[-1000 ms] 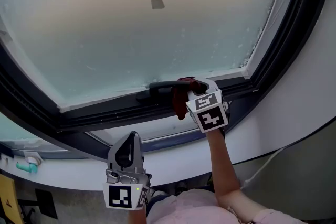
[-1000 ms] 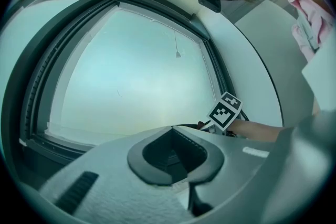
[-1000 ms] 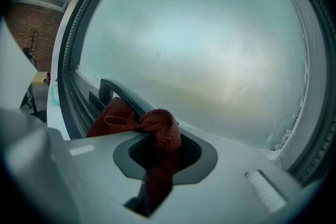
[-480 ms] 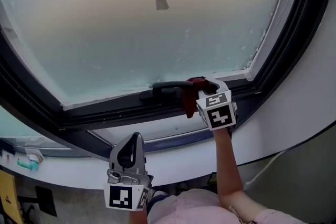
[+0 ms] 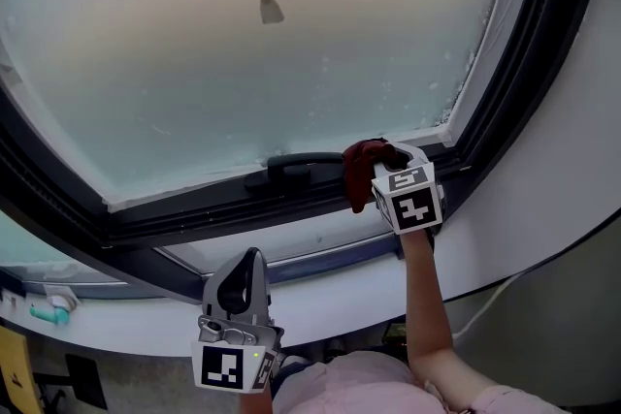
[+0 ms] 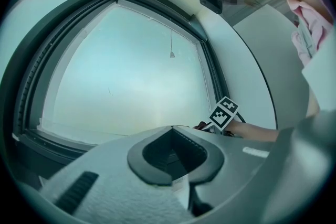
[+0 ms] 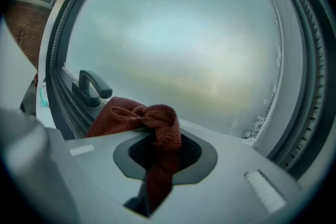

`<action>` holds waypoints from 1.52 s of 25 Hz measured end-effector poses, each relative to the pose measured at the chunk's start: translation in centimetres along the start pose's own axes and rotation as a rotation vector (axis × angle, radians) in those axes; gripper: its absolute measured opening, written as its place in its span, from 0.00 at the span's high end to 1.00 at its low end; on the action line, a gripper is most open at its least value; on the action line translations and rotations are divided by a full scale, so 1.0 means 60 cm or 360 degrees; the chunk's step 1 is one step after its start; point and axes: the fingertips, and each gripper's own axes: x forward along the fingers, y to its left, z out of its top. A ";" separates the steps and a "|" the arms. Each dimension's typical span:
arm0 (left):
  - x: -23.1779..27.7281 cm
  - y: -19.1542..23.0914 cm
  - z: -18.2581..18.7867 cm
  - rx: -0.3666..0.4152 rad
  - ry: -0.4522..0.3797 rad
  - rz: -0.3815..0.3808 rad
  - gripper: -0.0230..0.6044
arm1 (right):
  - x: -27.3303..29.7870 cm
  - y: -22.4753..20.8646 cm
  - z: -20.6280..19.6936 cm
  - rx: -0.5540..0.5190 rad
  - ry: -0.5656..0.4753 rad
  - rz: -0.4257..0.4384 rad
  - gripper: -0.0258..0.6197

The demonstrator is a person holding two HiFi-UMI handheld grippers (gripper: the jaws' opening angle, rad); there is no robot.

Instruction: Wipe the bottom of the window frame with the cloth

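A dark red cloth [image 5: 366, 166] is pinched in my right gripper [image 5: 388, 162], which presses it onto the bottom bar of the dark window frame [image 5: 194, 208], just right of the black window handle [image 5: 296, 166]. In the right gripper view the cloth [image 7: 152, 123] bunches out of the shut jaws, with the handle [image 7: 90, 86] to its left. My left gripper [image 5: 243, 281] hangs low near the white sill, jaws together and holding nothing. The left gripper view shows the right gripper's marker cube [image 6: 224, 113] by the frame's lower right corner.
Frosted glass [image 5: 272, 63] fills the window, with a pull cord and its weight [image 5: 270, 10] hanging in front. A white curved sill [image 5: 320, 291] runs below the frame. A small teal object [image 5: 49, 313] lies at the far left of the sill.
My right gripper has slid the cloth rightward along the bottom of the frame, away from the handle and toward the lower right corner. The left gripper has stayed put.
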 end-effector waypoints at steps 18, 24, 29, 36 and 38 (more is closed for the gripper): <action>0.007 -0.016 -0.004 -0.0017 0.0002 0.0021 0.97 | -0.005 -0.061 -0.023 0.0064 -0.0001 -0.0030 0.87; 0.014 -0.025 -0.005 -0.0016 -0.0002 0.0030 0.97 | -0.007 -0.083 -0.031 0.0083 -0.0001 -0.0035 0.87; 0.020 -0.039 -0.006 -0.0022 -0.0015 0.0040 0.97 | -0.009 -0.106 -0.038 0.0095 -0.0008 -0.0043 0.87; 0.026 -0.064 -0.008 -0.0040 -0.0027 0.0026 0.97 | -0.010 -0.126 -0.045 0.0109 -0.0036 -0.0045 0.87; 0.027 -0.067 -0.005 -0.0047 -0.0027 0.0025 0.97 | -0.011 -0.126 -0.045 0.0103 -0.0037 -0.0053 0.87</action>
